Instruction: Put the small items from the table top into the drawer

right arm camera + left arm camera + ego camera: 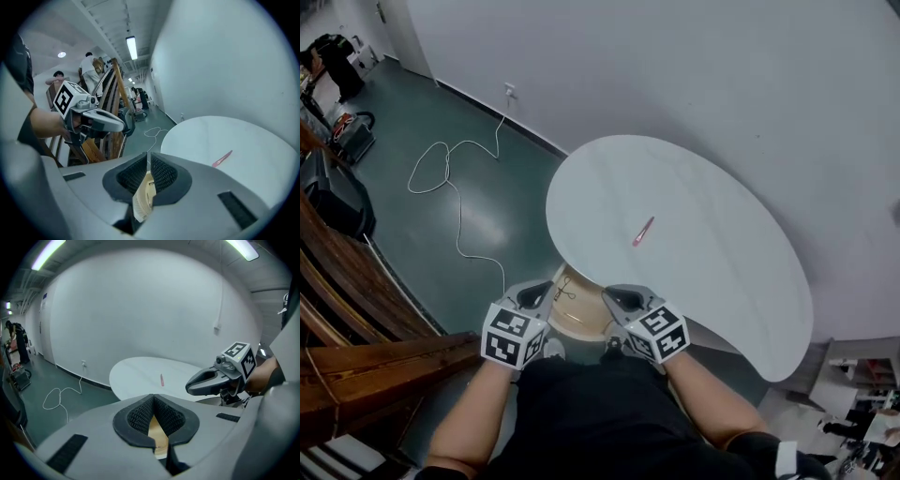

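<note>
1. At 6 o'clock in the head view, the person's two forearms [694, 394] reach forward from a black top. Each holds a gripper with a marker cube.

2. The left gripper [532, 296] sits at about 7 o'clock of the frame's middle. In its own view the jaws are pressed together at the tips, with nothing pinched between them.

3. The right gripper [623, 298] is just beside it, at 5 o'clock. Its jaws stand together too, with only a hairline slit between the pads and nothing in it.

4. Between and below the two grippers lies the tan drawer [577, 317], open under the near edge of the surface. A small dark thing [562, 288] lies inside, too small to name.

5. The white, kidney-shaped surface [712, 281] spreads from 12 to 4 o'clock. One small item is on it, a slim pink stick [643, 231]. It lies flat near the middle, at 1 o'clock from the grippers and well apart from both.

6. At 10 o'clock a white cable [450, 187] loops over the dark green floor [487, 141] and runs up to a wall outlet [510, 91] at 11 o'clock. A wooden stair rail [356, 309] slants across at 8 to 9 o'clock.

7. A plain pale wall [694, 66] stands beyond, from 12 to 3 o'clock.
</note>
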Action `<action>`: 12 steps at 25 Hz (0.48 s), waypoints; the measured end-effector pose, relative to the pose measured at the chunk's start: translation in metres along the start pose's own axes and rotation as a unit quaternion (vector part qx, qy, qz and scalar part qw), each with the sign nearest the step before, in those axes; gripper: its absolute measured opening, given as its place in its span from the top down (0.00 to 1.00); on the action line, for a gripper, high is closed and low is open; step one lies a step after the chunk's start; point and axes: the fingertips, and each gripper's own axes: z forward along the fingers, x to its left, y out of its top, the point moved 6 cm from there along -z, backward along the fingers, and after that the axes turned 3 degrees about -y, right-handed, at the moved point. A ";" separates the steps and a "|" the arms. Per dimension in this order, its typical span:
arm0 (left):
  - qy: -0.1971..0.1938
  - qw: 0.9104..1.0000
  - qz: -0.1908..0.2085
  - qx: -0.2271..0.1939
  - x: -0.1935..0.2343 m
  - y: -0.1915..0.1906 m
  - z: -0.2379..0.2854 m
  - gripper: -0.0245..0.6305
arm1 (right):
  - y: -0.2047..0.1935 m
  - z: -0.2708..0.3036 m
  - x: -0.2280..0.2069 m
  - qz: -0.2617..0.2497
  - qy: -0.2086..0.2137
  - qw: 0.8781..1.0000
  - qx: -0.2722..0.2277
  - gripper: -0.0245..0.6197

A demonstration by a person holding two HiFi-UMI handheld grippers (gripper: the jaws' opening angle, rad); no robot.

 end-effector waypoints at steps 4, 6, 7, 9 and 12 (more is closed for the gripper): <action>-0.017 1.000 0.014 -0.001 -0.010 0.008 0.008 0.94 | 0.004 -0.016 -0.013 -0.009 -0.034 0.999 -0.026 0.94; -0.026 0.999 0.023 0.000 -0.015 0.011 0.013 0.94 | 0.000 -0.020 -0.023 -0.001 -0.048 0.998 -0.030 0.95; -0.030 0.999 0.027 0.003 -0.018 0.012 0.015 0.94 | -0.002 -0.023 -0.028 0.007 -0.053 0.998 -0.032 0.95; -0.035 0.999 0.034 0.008 -0.022 0.012 0.019 0.94 | -0.007 -0.028 -0.036 0.023 -0.062 0.997 -0.035 0.95; -0.037 0.999 0.037 0.012 -0.025 0.014 0.023 0.94 | -0.014 -0.035 -0.046 0.037 -0.072 0.996 -0.034 0.95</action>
